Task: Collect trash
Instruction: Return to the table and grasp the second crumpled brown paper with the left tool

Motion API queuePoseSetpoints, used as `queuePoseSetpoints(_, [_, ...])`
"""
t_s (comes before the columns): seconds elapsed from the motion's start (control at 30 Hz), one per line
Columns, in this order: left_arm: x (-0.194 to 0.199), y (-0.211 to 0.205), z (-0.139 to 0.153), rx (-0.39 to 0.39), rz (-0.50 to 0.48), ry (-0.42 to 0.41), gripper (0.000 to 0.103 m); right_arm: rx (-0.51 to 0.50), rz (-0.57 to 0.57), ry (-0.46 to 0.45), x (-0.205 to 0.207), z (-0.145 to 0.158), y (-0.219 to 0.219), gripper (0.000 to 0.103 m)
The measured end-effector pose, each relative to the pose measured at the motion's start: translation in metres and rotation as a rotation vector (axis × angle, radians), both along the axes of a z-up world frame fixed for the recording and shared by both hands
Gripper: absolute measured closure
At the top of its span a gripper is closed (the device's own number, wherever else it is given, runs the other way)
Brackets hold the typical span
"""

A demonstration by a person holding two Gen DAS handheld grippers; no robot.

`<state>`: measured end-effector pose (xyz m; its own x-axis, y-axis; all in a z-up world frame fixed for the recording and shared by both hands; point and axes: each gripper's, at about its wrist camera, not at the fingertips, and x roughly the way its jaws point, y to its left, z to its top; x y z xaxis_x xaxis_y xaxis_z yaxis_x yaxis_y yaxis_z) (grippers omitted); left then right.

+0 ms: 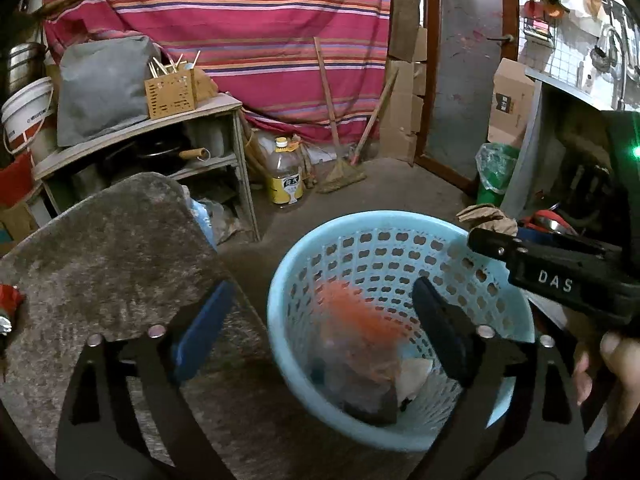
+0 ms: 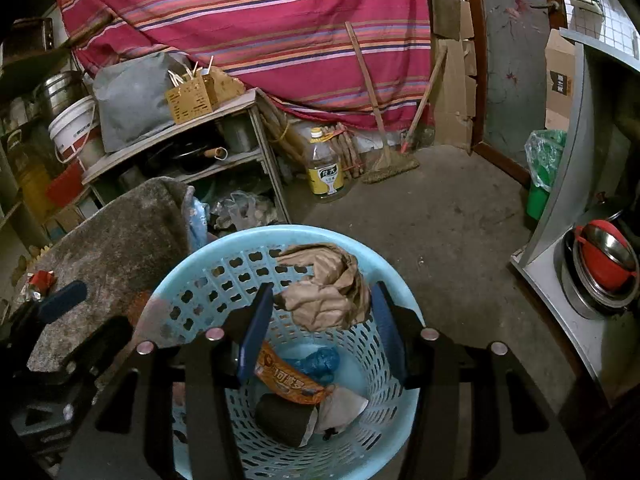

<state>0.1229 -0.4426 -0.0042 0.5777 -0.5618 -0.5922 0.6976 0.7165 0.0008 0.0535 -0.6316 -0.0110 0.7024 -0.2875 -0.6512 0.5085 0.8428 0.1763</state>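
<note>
A light blue perforated basket point(image 1: 404, 222) point(image 2: 192, 276) stands on the floor beside a grey fuzzy surface. My left gripper point(image 1: 322, 292) hangs over it, wide open, pads touching nothing. Under it a blurred orange-red wrapper point(image 1: 360, 316) is inside the basket. My right gripper point(image 2: 322, 292) is shut on a crumpled brown paper point(image 2: 324, 284) point(image 1: 488, 216), held above the basket's far rim. In the bottom lie an orange snack wrapper point(image 2: 288, 380), a blue scrap point(image 2: 320, 360), a dark cylinder point(image 2: 284, 420) and white paper point(image 2: 344, 404). The right gripper point(image 1: 492, 240) shows at the right of the left wrist view.
The grey fuzzy surface point(image 1: 120, 248) carries a red wrapper point(image 2: 40, 280) near its left edge. Behind are a wooden shelf point(image 1: 224, 108), an oil bottle point(image 1: 284, 176), a broom point(image 1: 340, 172) and a green lined bin point(image 1: 494, 168). A cabinet with a red bowl point(image 2: 604, 260) stands right. A hand point(image 1: 612, 360) holds the right gripper.
</note>
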Motion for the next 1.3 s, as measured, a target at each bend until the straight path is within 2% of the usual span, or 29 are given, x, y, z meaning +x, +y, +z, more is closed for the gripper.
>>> queuePoseSetpoints(0.17, [0.004,0.018,0.003,0.014,0.03,-0.02,0.012,0.001,0.006,-0.001,0.005,0.001,0.006,0.052])
queuePoseSetpoints(0.4, [0.023,0.074,0.013,0.013,0.152,-0.065,0.006,-0.038,0.042,0.027,0.025,0.002,0.033,0.051])
queuePoseSetpoints(0.47, [0.03,0.093,0.016,0.004,0.184,-0.061,0.005,-0.043,0.045,0.034,0.03,0.001,0.041,0.044])
queuePoseSetpoints(0.5, [0.036,0.109,0.017,-0.005,0.21,-0.052,0.006,-0.04,0.045,0.034,0.031,0.001,0.044,0.033])
queuePoseSetpoints(0.53, [0.038,0.117,0.017,-0.008,0.224,-0.048,0.005,-0.04,0.035,0.034,0.032,0.001,0.049,0.026])
queuePoseSetpoints(0.67, [0.049,0.161,0.013,0.035,0.292,-0.078,0.005,-0.035,0.028,0.019,0.033,0.008,0.061,0.02])
queuePoseSetpoints(0.8, [0.063,0.208,0.008,0.092,0.37,-0.124,0.005,-0.083,0.047,0.0,0.045,0.018,0.09,0.012])
queuePoseSetpoints(0.97, [0.089,0.265,0.005,0.116,0.492,-0.145,0.005,-0.11,0.112,0.013,0.072,0.021,0.129,0.011])
queuePoseSetpoints(1.1, [0.107,0.303,0.002,0.082,0.53,-0.115,0.006,-0.126,0.162,0.03,0.094,0.017,0.161,0.011])
queuePoseSetpoints(1.3, [0.134,0.343,-0.015,0.105,0.59,-0.076,0.007,-0.139,0.197,0.063,0.117,0.01,0.189,0.008])
